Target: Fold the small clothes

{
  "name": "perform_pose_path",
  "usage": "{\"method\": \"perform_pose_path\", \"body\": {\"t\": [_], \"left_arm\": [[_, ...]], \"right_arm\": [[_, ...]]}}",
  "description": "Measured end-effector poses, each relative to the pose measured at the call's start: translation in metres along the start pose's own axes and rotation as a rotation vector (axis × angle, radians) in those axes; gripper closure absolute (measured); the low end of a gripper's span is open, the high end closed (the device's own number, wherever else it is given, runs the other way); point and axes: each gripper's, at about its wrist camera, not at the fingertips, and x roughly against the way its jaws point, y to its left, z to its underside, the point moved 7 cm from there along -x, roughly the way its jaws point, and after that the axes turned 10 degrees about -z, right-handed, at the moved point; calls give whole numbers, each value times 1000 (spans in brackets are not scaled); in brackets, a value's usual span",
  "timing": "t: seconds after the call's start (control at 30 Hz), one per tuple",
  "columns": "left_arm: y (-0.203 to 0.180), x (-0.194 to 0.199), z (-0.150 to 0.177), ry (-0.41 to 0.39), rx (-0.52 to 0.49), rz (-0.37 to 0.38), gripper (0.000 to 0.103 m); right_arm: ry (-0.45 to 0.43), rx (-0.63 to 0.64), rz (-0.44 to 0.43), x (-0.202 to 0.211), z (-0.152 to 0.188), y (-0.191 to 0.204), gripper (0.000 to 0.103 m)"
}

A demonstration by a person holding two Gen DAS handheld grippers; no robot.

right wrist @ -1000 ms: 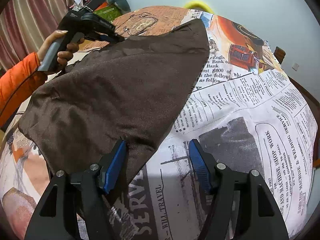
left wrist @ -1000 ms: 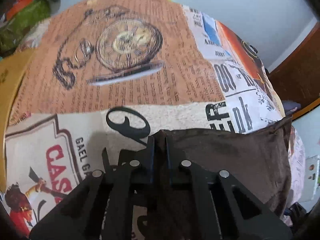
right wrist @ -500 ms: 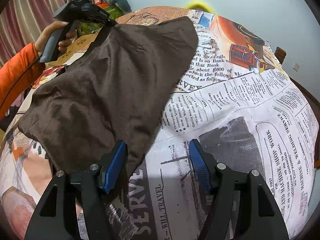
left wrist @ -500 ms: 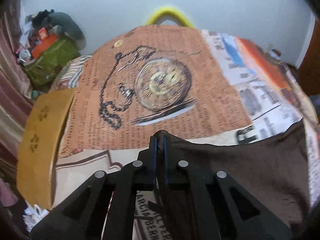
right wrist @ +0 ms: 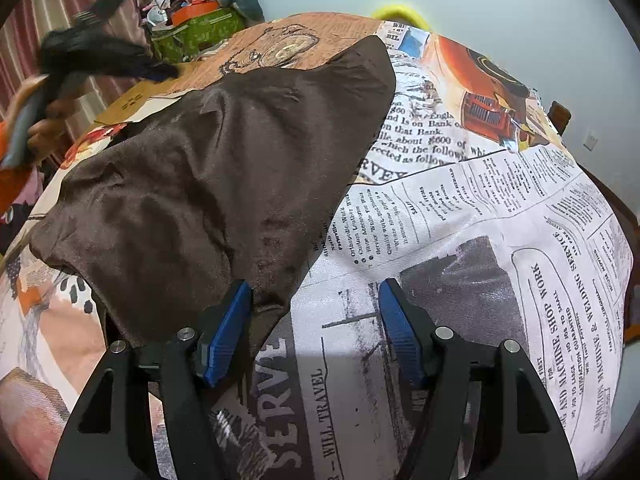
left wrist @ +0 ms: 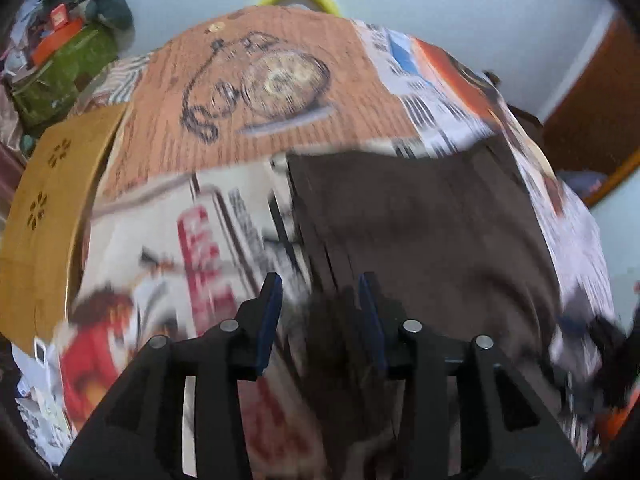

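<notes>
On the printed tablecloth the brown cloth lies between both parted grippers

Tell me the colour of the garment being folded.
Plain dark brown garment, no print. It shows best in the right wrist view.

The right gripper hung with jaws apart above the printed tablecloth, its left finger beside the brown cloth.

Matt brown cloth, slightly napped
</notes>
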Motion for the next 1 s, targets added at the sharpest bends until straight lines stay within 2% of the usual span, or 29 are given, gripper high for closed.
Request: {"method": "perform_pose_path", "body": {"t": [0.1,0.23,0.43,0.5,0.53,0.57,0.6,0.63,0.73,0.83,0.9,1.0], "left_arm": [[-9,12,37,45,-5,69,63],[-16,3,63,129,22,111,63],[-18,-9,58,169,145,219,61],[-24,-10,53,163,147,250,61],[-26,-12,52,164,138,246,61],[-29,-14,52,164,127,225,71],[-30,-16,52,162,116,202,92],[-31,-17,52,161,105,187,100],[-26,-12,50,126,91,145,100],[-14,4,39,37,78,75,101],[-8,12,32,5,87,85,100],[-6,13,28,-1,78,75,100]], "right_arm": [[5,1,9,0,0,1,38],[11,7,27,0,1,2,37],[18,19,40,0,3,1,37],[19,21,39,0,3,0,37],[19,21,37,0,3,0,37],[18,20,36,0,3,-1,36],[18,20,35,0,3,-1,36],[18,20,34,0,4,0,36],[17,22,32,0,4,-1,36],[16,25,28,0,6,-1,36],[15,26,25,0,6,-1,36],[14,26,22,0,7,1,35]]}}
